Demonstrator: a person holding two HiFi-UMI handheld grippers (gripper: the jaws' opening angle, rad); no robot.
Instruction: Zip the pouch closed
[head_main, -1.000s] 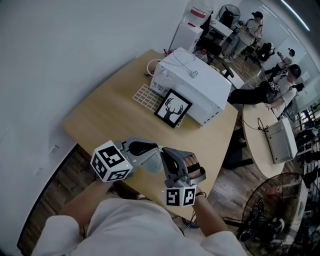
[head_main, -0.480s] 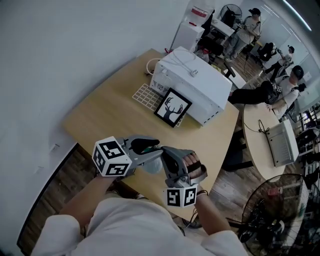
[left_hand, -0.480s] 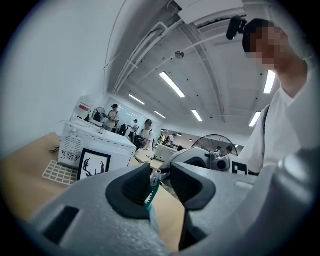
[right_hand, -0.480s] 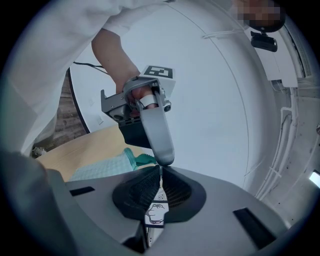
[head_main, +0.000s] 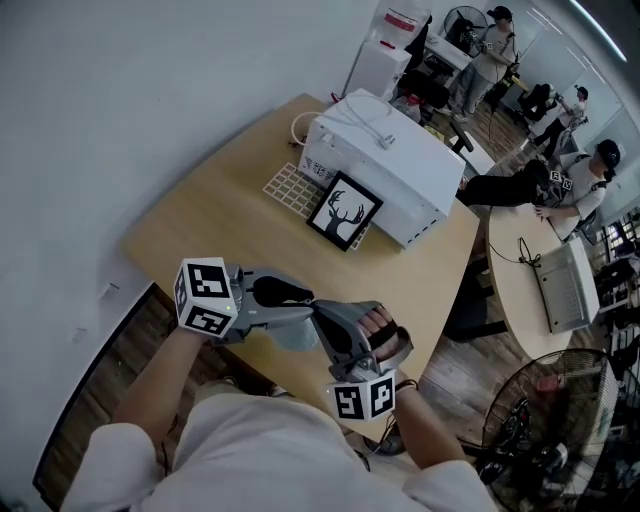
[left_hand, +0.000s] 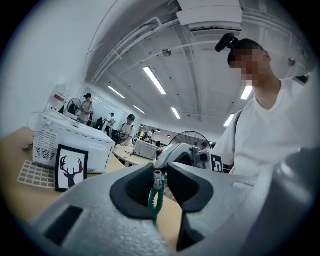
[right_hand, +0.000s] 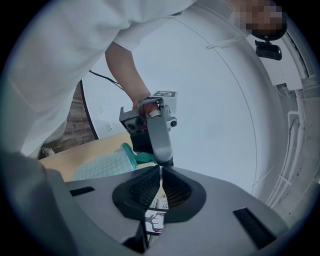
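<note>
A pale teal mesh pouch (head_main: 286, 336) hangs between my two grippers above the table's near edge. My left gripper (head_main: 306, 307) reaches in from the left. Its jaws have just been closing, and their tips pinch the metal zipper pull (left_hand: 158, 179), with the green zipper tape (left_hand: 154, 201) hanging below it. My right gripper (head_main: 320, 318) comes up from below and is shut on the pouch's white tag (right_hand: 155, 220). In the right gripper view the pouch (right_hand: 102, 165) bunches to the left, behind the left gripper (right_hand: 164, 161). How far the zip is closed is hidden.
On the wooden table (head_main: 200, 220) stand a white appliance (head_main: 385, 165), a framed deer picture (head_main: 345, 212) and a white grid mat (head_main: 295, 188). Several people sit at desks at the back right. A floor fan (head_main: 560, 410) stands at the lower right.
The left gripper's marker cube has shifted left and turned, and its jaws now lie flatter toward the right gripper. The right gripper has barely moved.
</note>
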